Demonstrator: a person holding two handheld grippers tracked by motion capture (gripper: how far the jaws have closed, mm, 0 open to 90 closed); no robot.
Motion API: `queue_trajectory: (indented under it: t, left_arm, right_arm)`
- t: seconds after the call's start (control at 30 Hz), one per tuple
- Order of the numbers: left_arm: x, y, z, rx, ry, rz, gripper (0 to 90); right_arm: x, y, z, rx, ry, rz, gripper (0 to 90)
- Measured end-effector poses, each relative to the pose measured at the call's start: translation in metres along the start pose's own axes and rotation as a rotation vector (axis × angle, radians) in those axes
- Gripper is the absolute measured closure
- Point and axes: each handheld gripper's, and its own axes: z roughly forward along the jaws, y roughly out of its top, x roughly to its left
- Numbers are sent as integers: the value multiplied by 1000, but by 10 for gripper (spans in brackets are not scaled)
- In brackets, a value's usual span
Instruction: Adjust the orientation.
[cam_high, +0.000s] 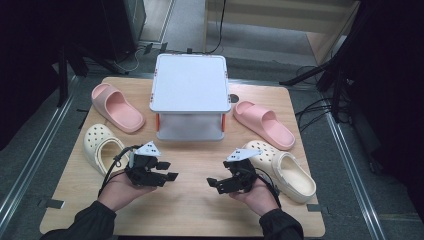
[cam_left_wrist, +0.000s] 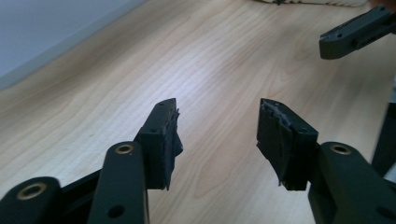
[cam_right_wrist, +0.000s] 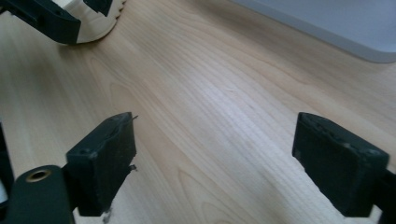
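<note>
From the high view, two cream foam clogs with perforated uppers lie on the light wooden surface (cam_high: 190, 210): the left cream clog (cam_high: 101, 146) sits just outside the left tongs (cam_high: 167, 171), and the right cream clog (cam_high: 282, 170) lies just beside the right tongs (cam_high: 216, 184), close to the hand holding them; both tongs point inward toward each other over bare wood, jaws apart and holding nothing. Two pink foam slides (cam_high: 116, 107) lie farther back, on either side of a white lidded plastic box (cam_high: 189, 95). In the left gripper view, the left tongs (cam_left_wrist: 218, 128) stand open over bare wood, with a sliver of the cream clog at the top edge. In the right gripper view, the right tongs (cam_right_wrist: 215, 144) gape wide and empty, the ribbed sole of the left cream clog (cam_right_wrist: 100, 16) well ahead at the upper left
</note>
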Motion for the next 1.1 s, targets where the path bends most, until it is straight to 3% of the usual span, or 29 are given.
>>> queue_trajectory:
  t: [0.1,0.2,0.37,0.57,0.73,0.87,1.03,1.07,1.1]
  left_arm:
    - [-1,0,2,11,11,0,456]
    - [1,0,4,30,22,-30,456]
    - [6,-2,1,31,26,-70,456]
    - [8,-6,-7,18,66,-94,447]
    - [14,-13,-18,5,112,-132,445]
    - [20,-18,-29,3,155,-190,448]
    - [28,-27,-43,-18,216,-233,450]
    - [31,-31,-49,-30,253,-244,451]
    - [31,-31,-49,-30,253,-244,451]
  right_arm:
    - [0,1,0,12,-11,-14,212]
    - [5,4,-3,4,1,-11,272]
    - [10,6,-3,-5,6,-25,288]
    - [11,10,0,21,5,-24,306]
    - [10,13,4,30,2,-50,306]
    - [11,17,9,42,4,-58,307]
    - [13,21,16,54,18,-77,311]
    - [15,22,17,55,28,-88,313]
    - [15,22,17,55,28,-88,313]
